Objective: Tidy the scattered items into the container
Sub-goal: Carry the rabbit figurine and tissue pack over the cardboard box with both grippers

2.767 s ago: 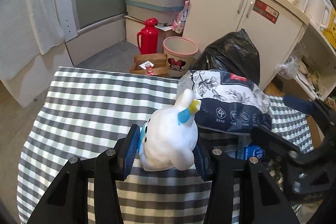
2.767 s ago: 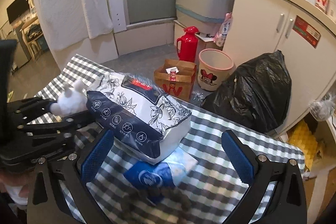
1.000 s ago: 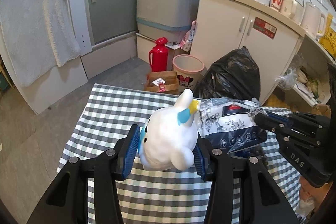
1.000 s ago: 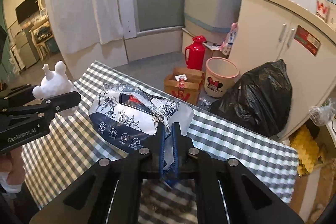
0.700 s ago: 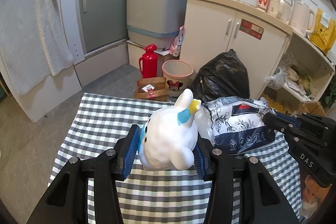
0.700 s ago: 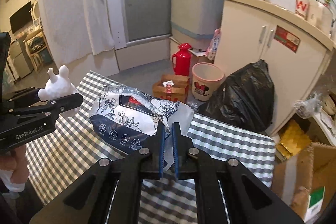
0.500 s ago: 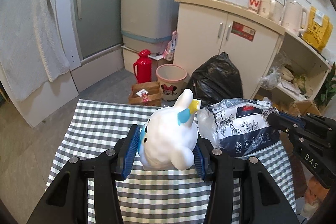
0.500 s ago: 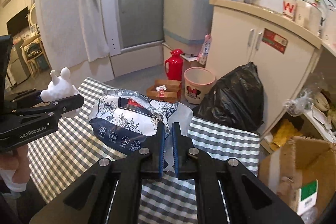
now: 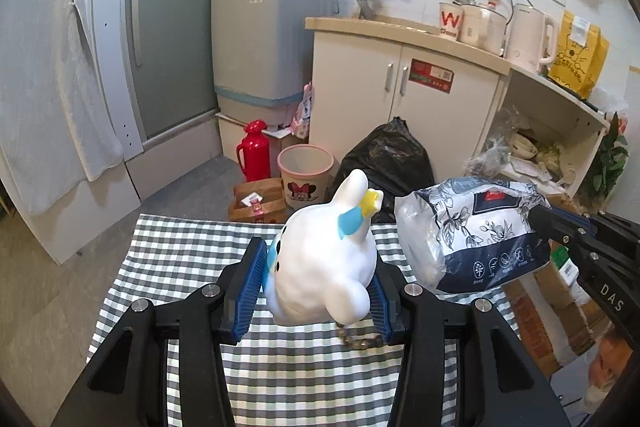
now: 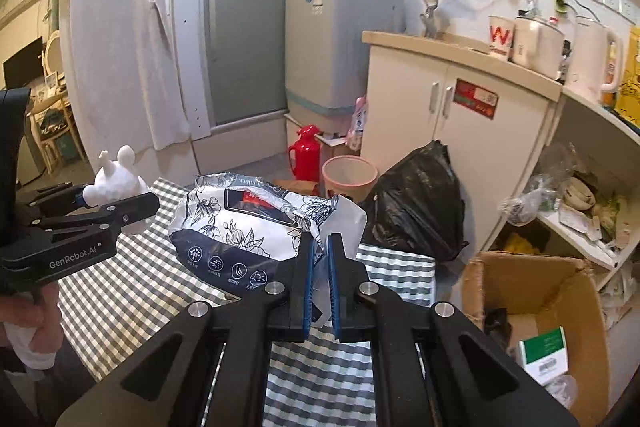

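My left gripper (image 9: 316, 279) is shut on a white bunny toy (image 9: 324, 263) with a blue and yellow ear tag, held above the checked tablecloth (image 9: 192, 247). My right gripper (image 10: 318, 267) is shut on the edge of a floral white and navy tissue pack (image 10: 248, 227), lifted clear of the table. From the left wrist camera the tissue pack (image 9: 476, 231) hangs to the right of the toy. An open cardboard box (image 10: 536, 311) sits on the floor at the right of the table, with a green and white carton (image 10: 544, 355) inside. A dark beaded chain (image 9: 360, 341) lies on the cloth under the toy.
Beyond the table stand a black rubbish bag (image 10: 416, 203), a pink bin (image 10: 350, 179), a red flask (image 10: 306, 153) and a small brown box (image 9: 260, 203). A white cabinet (image 10: 460, 131) and open shelves (image 10: 580, 195) fill the right. A hand (image 10: 28, 323) holds the left gripper.
Both grippers have risen and swung right with their loads. The right gripper shut on the tissue pack and lifted it off the table; the cardboard box has come into view.
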The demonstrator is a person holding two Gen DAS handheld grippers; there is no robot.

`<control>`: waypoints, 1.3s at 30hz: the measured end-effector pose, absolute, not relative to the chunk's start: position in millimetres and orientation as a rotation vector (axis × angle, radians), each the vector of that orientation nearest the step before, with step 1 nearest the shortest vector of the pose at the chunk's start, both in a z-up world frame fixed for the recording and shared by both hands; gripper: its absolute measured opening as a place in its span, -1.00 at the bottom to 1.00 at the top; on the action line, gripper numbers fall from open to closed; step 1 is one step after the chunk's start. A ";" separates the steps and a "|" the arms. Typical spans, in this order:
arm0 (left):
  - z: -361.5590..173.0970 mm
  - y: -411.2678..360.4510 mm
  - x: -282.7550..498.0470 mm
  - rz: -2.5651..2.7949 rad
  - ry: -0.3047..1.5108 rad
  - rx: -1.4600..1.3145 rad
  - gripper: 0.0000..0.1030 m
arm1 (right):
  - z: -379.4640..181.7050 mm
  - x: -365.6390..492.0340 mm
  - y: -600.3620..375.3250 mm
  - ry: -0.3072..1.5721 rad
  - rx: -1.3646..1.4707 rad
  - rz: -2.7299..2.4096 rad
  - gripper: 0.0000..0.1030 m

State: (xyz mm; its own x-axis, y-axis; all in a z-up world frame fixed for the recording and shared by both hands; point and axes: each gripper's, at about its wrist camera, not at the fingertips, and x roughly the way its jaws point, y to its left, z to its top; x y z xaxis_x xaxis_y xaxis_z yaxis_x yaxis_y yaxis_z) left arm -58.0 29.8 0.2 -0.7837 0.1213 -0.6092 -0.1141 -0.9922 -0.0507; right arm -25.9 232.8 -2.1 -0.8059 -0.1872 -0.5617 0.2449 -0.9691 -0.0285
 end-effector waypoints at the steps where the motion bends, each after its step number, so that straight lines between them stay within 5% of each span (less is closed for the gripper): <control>1: 2.3 32.5 -55.7 2.854 -0.014 -0.968 -0.07 | -0.4 -23.3 236.3 0.144 0.847 -2.789 -0.87; 39: 24.3 181.4 -53.6 2.656 0.071 -0.843 -0.07 | 27.4 37.7 383.2 0.044 0.851 -3.083 -0.87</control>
